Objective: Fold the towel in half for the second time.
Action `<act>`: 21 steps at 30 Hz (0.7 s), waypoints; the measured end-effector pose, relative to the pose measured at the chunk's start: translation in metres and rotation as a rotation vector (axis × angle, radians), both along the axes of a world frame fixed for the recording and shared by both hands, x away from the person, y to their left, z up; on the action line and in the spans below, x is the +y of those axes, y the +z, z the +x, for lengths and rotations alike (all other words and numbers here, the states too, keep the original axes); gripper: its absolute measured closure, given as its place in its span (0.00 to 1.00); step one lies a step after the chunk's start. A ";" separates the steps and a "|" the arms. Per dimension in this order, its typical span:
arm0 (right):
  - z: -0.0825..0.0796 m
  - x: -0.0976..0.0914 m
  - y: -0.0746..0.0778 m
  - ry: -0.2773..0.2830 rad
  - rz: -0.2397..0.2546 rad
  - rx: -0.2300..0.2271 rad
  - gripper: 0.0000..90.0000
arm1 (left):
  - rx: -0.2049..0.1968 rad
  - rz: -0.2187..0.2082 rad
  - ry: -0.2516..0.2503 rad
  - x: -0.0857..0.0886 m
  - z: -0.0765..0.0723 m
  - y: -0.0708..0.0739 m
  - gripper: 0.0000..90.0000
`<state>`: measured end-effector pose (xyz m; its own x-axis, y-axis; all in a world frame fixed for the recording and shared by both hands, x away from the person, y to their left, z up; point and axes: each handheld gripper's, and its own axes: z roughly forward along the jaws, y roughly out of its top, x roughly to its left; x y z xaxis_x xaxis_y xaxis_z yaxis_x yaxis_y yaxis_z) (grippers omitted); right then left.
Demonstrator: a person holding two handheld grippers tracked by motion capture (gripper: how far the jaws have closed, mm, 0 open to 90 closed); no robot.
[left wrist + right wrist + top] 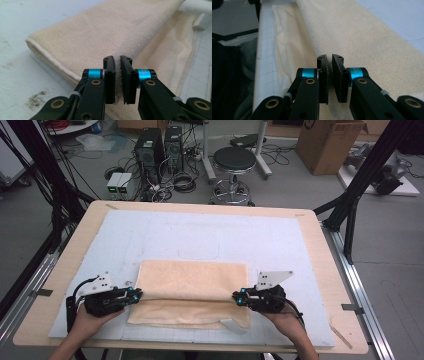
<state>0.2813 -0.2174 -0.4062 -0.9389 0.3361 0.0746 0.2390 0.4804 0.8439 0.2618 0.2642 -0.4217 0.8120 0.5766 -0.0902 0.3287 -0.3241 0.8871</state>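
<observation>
Left gripper (117, 80) pinches the fuzzy cream terry towel (192, 282) by its folded edge. Right gripper (330, 80) clamps the opposite edge. Towel lies rectangular on a pale blue mat (210, 232).

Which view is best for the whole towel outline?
High view: the whole towel lies folded on the white mat, all edges visible, a gripper at each end. The left gripper view has only the fold pinched in the left gripper; the right gripper view likewise at the right gripper.
</observation>
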 end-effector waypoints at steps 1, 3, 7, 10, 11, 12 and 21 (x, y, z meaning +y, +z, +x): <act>-0.002 -0.001 0.004 0.003 0.004 -0.002 0.94 | -0.008 -0.005 -0.002 0.000 -0.002 0.003 0.91; -0.007 0.000 0.008 0.018 -0.001 -0.007 0.94 | -0.024 0.004 -0.010 0.001 -0.006 0.008 0.92; -0.021 0.001 0.004 0.042 0.012 0.006 0.94 | -0.018 0.008 -0.028 0.004 -0.020 0.005 0.92; -0.032 0.001 -0.010 0.060 0.020 0.041 0.93 | 0.015 0.028 -0.071 0.003 -0.031 -0.007 0.91; -0.035 0.001 -0.016 0.070 0.021 0.062 0.92 | 0.026 0.028 -0.090 0.002 -0.033 -0.010 0.89; -0.036 0.000 -0.021 0.078 0.032 0.088 0.86 | 0.032 0.019 -0.099 0.003 -0.035 -0.012 0.83; -0.015 -0.008 -0.018 -0.003 0.105 0.095 0.69 | 0.014 -0.064 -0.089 -0.009 -0.017 -0.003 0.66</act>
